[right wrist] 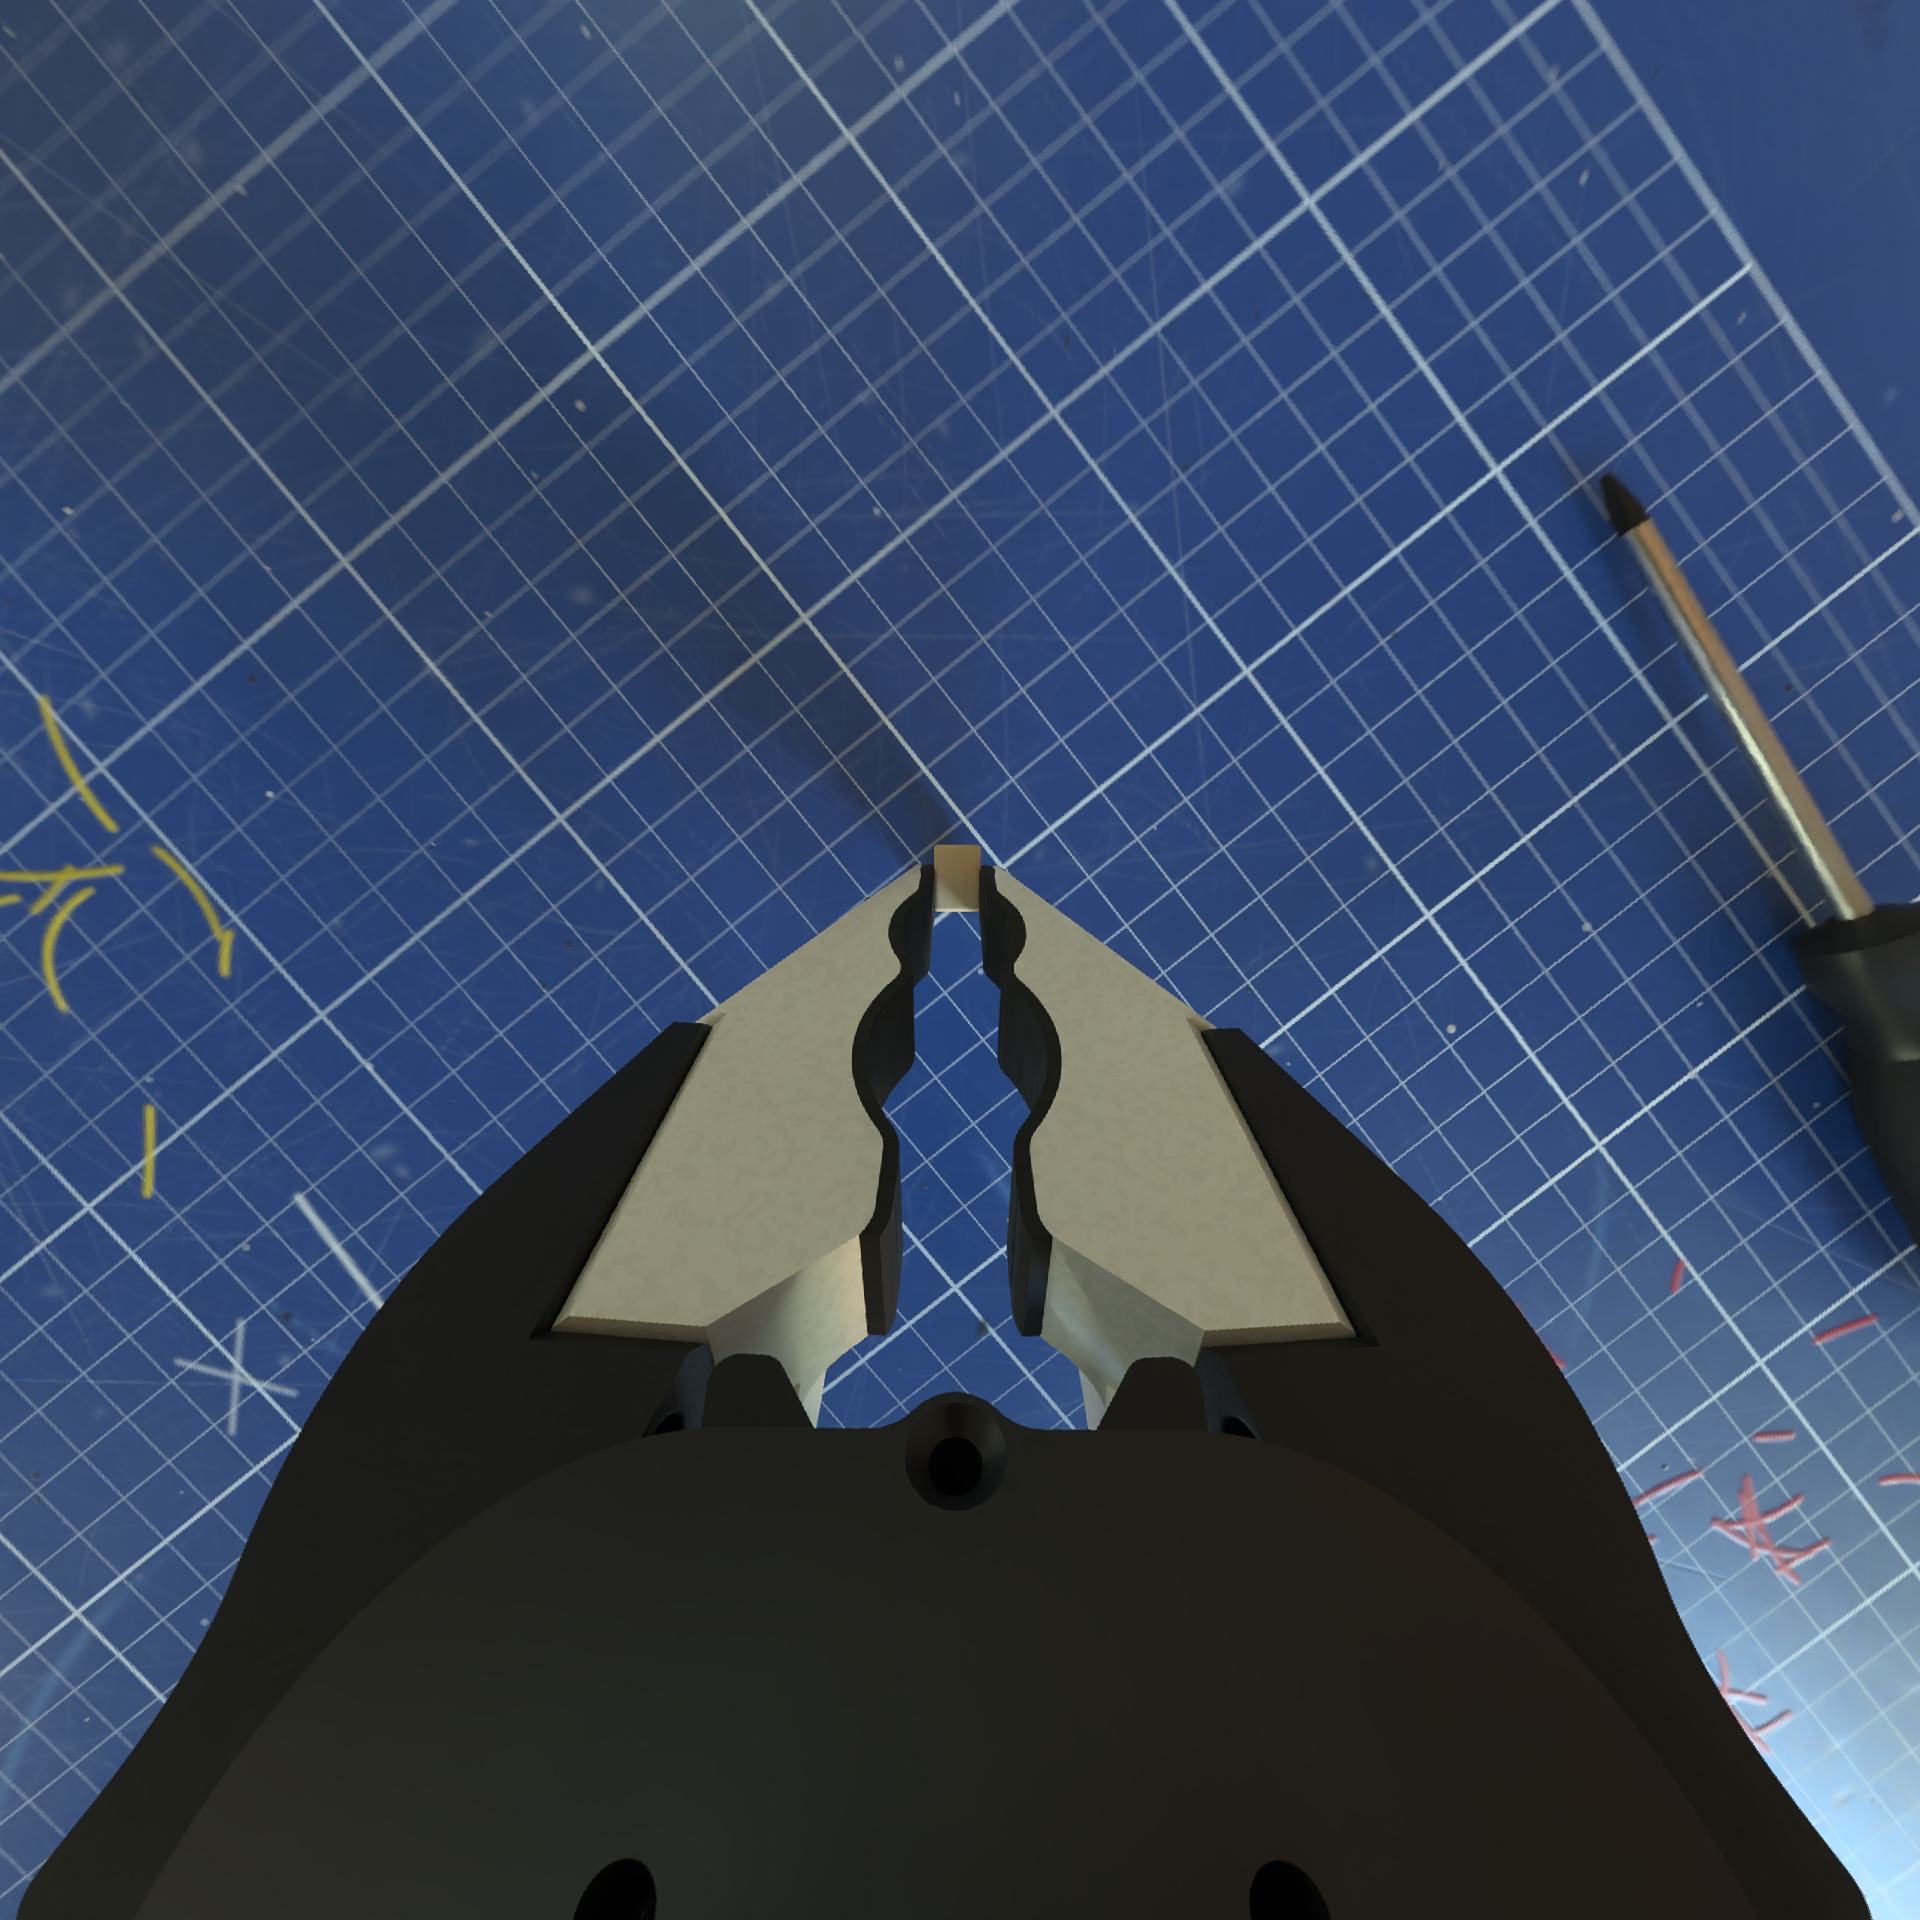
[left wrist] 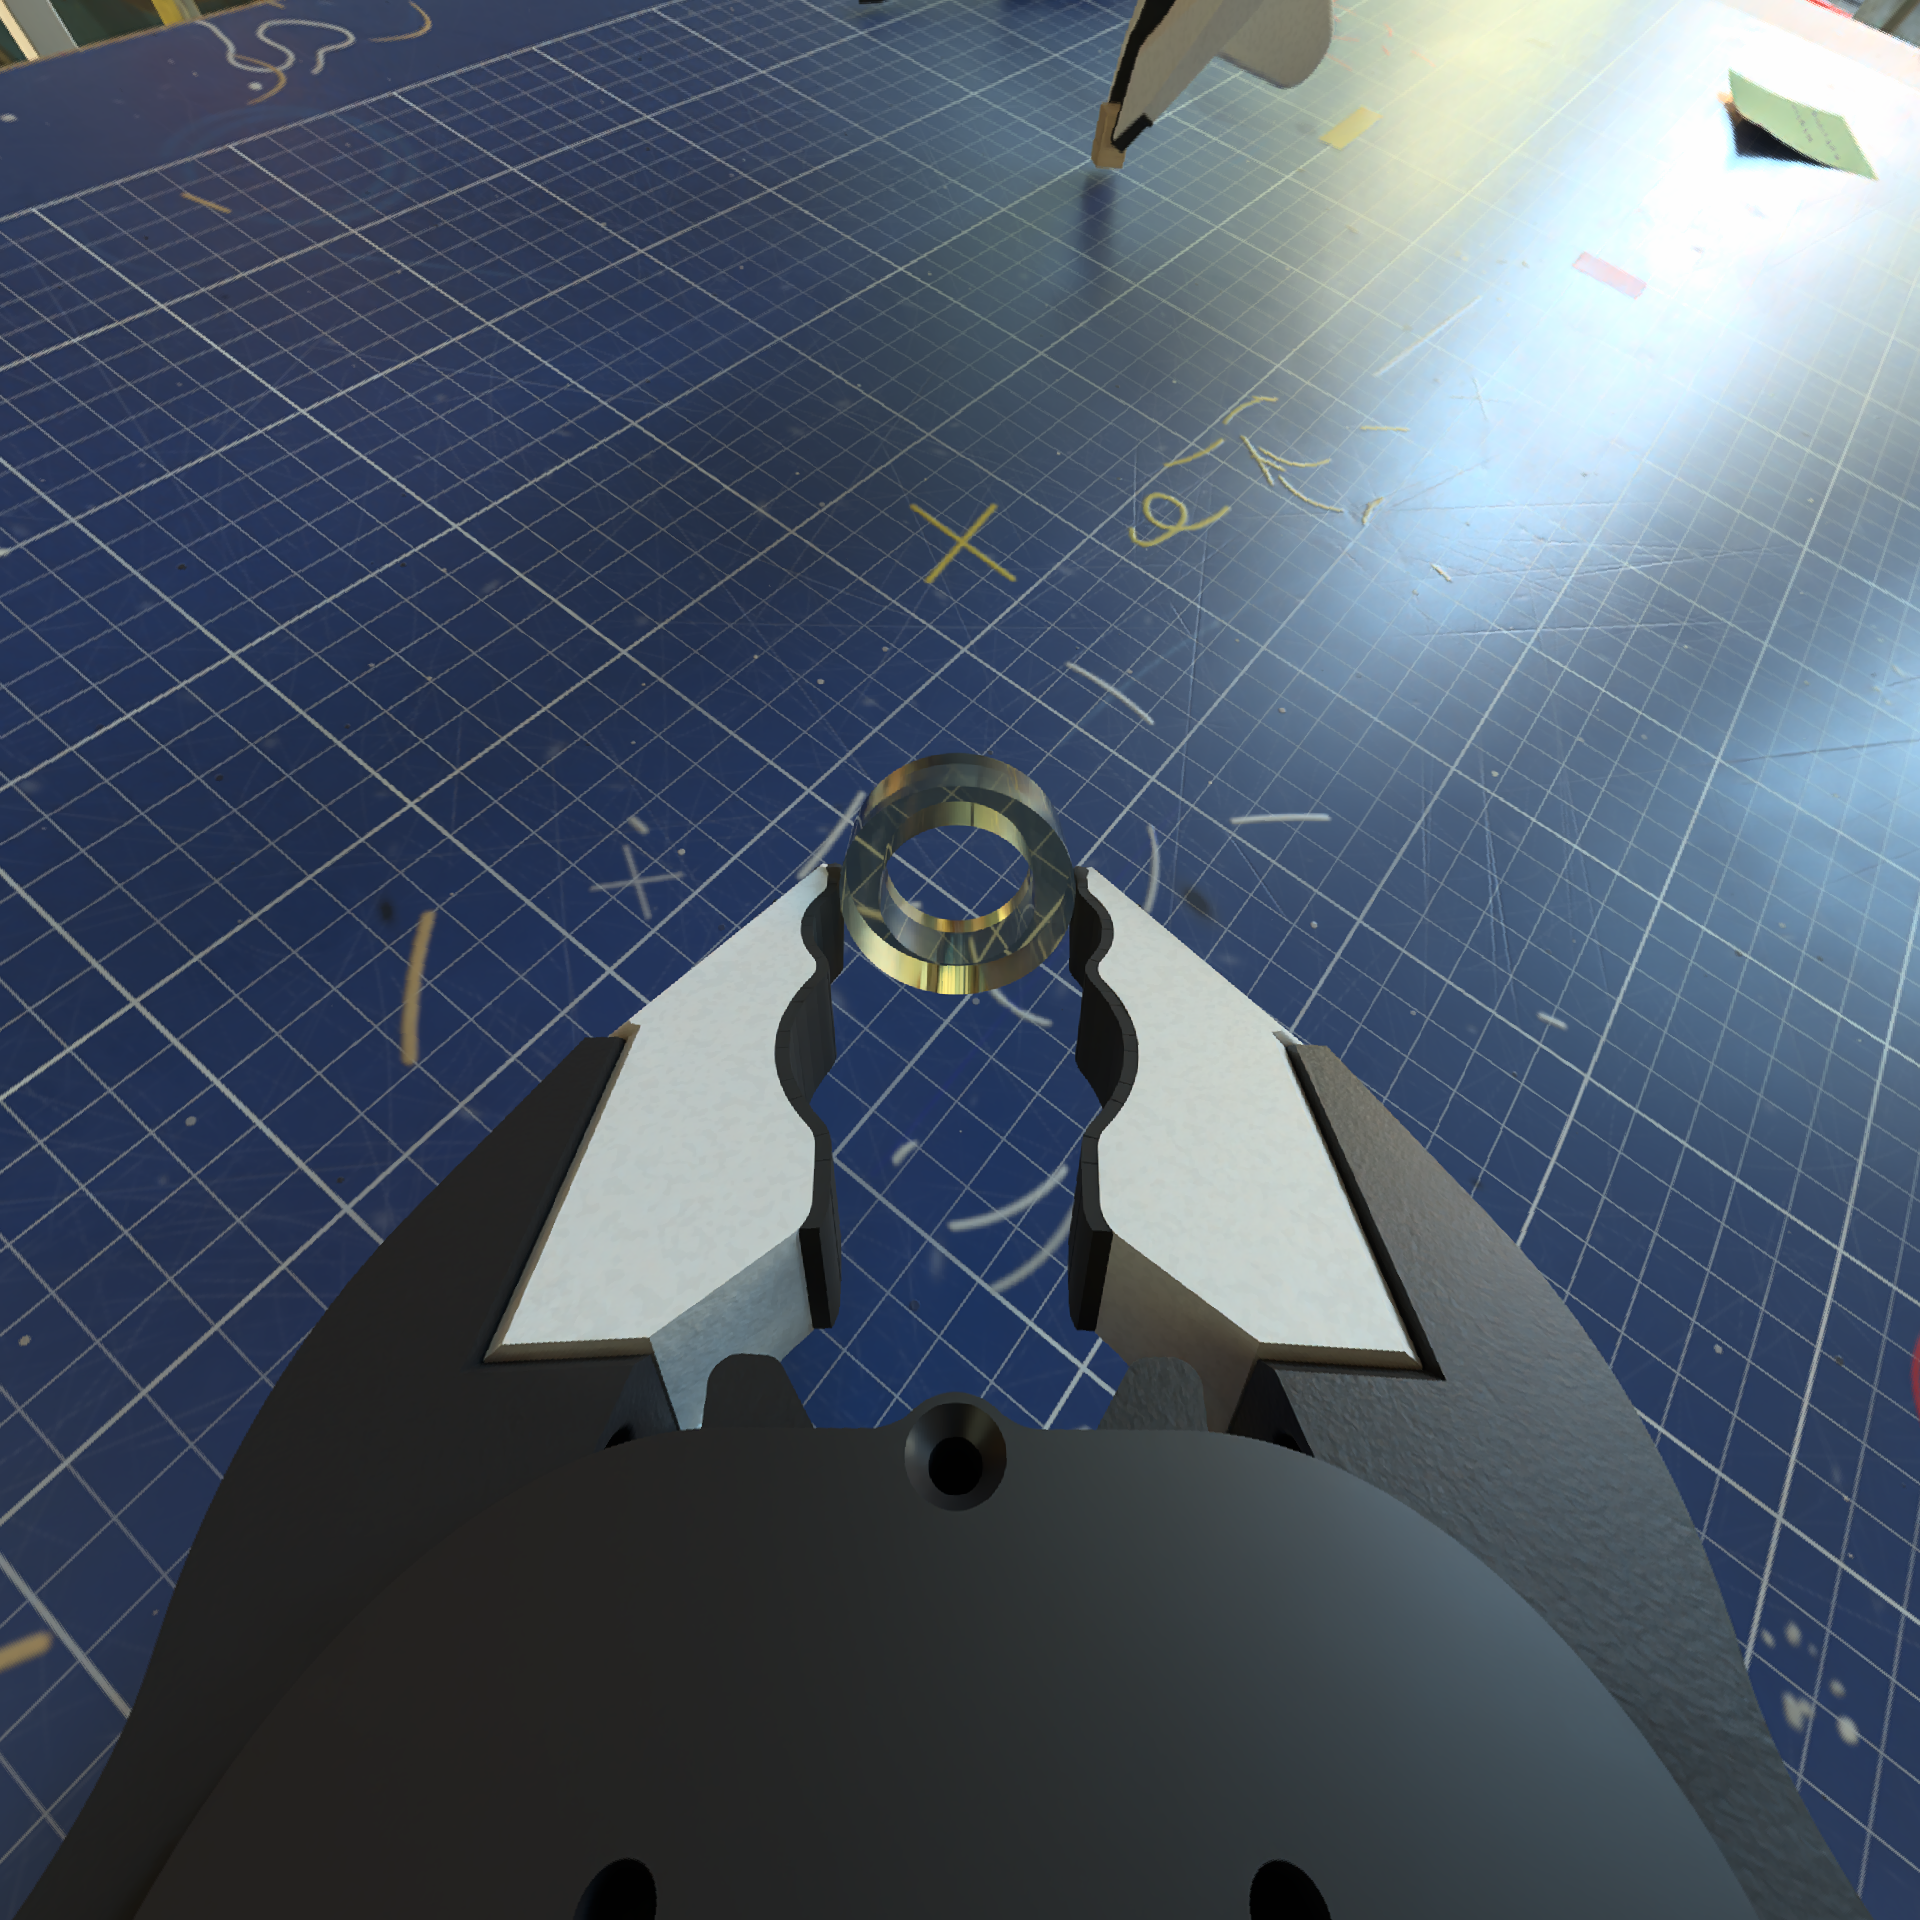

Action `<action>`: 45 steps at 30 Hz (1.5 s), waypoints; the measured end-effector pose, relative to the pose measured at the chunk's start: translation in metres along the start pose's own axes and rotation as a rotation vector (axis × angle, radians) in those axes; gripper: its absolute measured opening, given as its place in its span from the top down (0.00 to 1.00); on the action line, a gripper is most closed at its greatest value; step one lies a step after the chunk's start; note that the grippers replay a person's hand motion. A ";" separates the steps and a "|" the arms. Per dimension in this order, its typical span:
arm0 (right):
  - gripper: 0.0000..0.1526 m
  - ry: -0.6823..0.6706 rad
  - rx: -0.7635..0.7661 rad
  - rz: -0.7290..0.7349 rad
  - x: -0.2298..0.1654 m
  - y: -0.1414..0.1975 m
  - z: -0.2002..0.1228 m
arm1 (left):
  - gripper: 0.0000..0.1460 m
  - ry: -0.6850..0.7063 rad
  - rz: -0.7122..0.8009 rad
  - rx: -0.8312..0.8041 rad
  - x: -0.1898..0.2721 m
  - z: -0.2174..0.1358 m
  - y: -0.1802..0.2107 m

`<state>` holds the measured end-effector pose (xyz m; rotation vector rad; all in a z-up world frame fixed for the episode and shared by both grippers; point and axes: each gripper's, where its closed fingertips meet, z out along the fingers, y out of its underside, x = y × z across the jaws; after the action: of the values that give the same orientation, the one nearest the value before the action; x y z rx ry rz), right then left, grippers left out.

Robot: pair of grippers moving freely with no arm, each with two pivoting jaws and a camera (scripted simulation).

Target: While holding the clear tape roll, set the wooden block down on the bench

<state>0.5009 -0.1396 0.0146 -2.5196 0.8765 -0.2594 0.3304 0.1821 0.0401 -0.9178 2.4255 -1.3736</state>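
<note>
My left gripper (left wrist: 954, 914) is shut on the clear tape roll (left wrist: 956, 951), a glassy ring with a yellowish rim, held between the fingertips above the blue cutting mat (left wrist: 520, 520). My right gripper (right wrist: 958, 899) is shut on the small pale wooden block (right wrist: 957, 871), pinched at the very fingertips, close over the mat (right wrist: 1143, 416); I cannot tell whether the block touches it. The right gripper also shows far off at the top of the left wrist view (left wrist: 1117, 130), its tips pointing down at the mat with the tan block between them.
A screwdriver (right wrist: 1766, 769) with a black handle lies on the mat to the right of my right gripper. A green card (left wrist: 1803, 125), a red scrap (left wrist: 1608, 274) and a tan scrap (left wrist: 1349, 127) lie at the far right. Yellow, white and red scribbles mark the mat.
</note>
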 end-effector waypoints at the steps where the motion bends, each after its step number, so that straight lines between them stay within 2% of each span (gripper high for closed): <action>1: 0.95 0.003 0.018 -0.006 -0.001 -0.003 -0.003 | 0.70 0.001 -0.001 0.000 0.000 0.000 0.000; 7: 0.95 0.001 0.120 -0.026 -0.020 -0.020 -0.041 | 0.70 -0.017 -0.002 0.032 -0.003 -0.008 -0.004; 12: 0.95 -0.010 0.153 -0.060 -0.054 -0.011 -0.079 | 0.70 -0.018 -0.001 0.041 -0.003 -0.011 -0.006; 18: 0.95 -0.033 0.099 -0.071 -0.096 0.037 -0.096 | 0.70 -0.019 0.025 0.043 0.001 -0.013 -0.009; 24: 0.95 -0.050 0.002 -0.023 -0.121 0.101 -0.078 | 0.70 -0.010 0.038 0.036 0.006 -0.012 -0.009; 27: 0.95 -0.044 -0.013 0.000 -0.127 0.117 -0.067 | 0.70 -0.012 0.050 0.037 0.009 -0.013 -0.011; 30: 0.95 -0.046 0.024 0.022 -0.129 0.118 -0.066 | 0.70 -0.012 0.055 0.028 0.012 -0.011 -0.011; 32: 0.90 -0.035 0.023 0.017 -0.128 0.118 -0.068 | 0.70 -0.011 0.059 0.025 0.014 -0.010 -0.012; 34: 0.87 -0.042 0.034 0.017 -0.127 0.116 -0.073 | 0.70 -0.016 0.068 0.021 0.016 -0.009 -0.013; 38: 0.87 -0.027 0.095 0.009 -0.119 0.102 -0.089 | 0.70 -0.064 0.092 -0.011 0.009 -0.017 -0.012; 42: 0.89 -0.017 0.151 -0.021 -0.118 0.087 -0.099 | 0.70 -0.210 0.110 -0.041 -0.018 -0.056 -0.010; 45: 0.89 -0.037 0.171 -0.038 -0.122 0.080 -0.097 | 0.70 -0.286 0.057 -0.055 -0.036 -0.093 0.001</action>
<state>0.3317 -0.1529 0.0584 -2.3767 0.7589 -0.2868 0.3152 0.2692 0.0852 -0.9761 2.2626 -1.0781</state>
